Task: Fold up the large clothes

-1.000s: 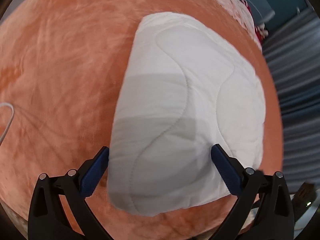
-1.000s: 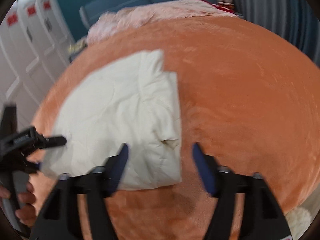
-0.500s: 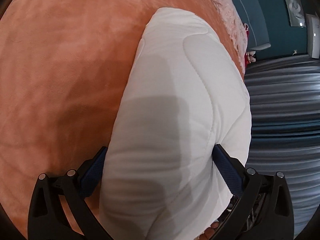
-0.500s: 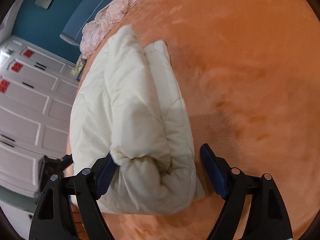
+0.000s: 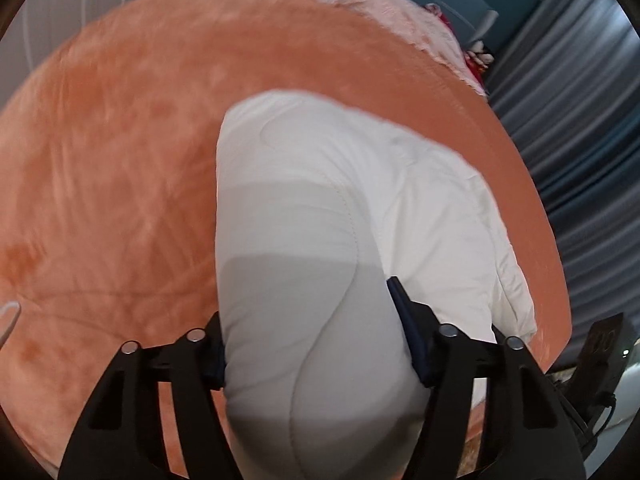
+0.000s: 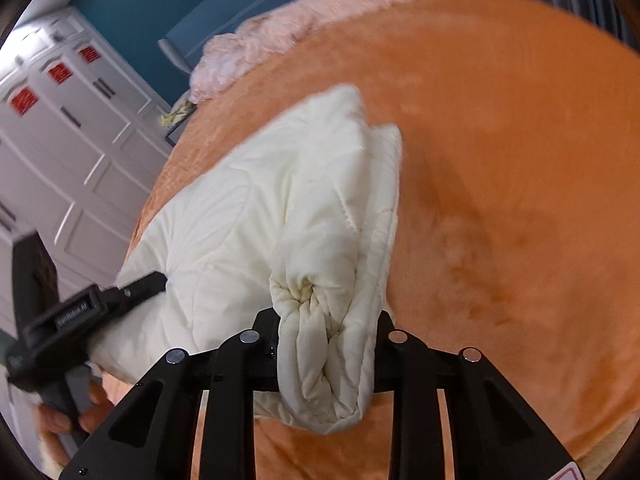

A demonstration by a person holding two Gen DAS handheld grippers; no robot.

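A white quilted garment (image 5: 340,168) lies folded into a thick bundle on the orange blanket (image 5: 120,160). My left gripper (image 5: 306,304) has its jaws closing, and the pads press into both sides of the bundle's near end, which bulges between them. In the right wrist view the same garment (image 6: 248,216) ends in a bunched roll. My right gripper (image 6: 326,316) is closing on that roll and pinches it tightly. The left gripper (image 6: 80,312) shows at the lower left there, gripping the other side, with a hand (image 6: 52,420) on its handle.
The orange blanket (image 6: 500,140) covers a wide bed. A pink fluffy throw (image 6: 248,52) lies at its far end below a blue headboard (image 6: 240,8). White cupboard doors (image 6: 60,140) stand on one side, grey curtains (image 5: 580,100) on the other. A white cable (image 5: 8,316) shows at the left edge.
Both grippers went from wide open around the bundle's ends to squeezing them. The near ends have lifted slightly off the blanket, and both views have pulled back.
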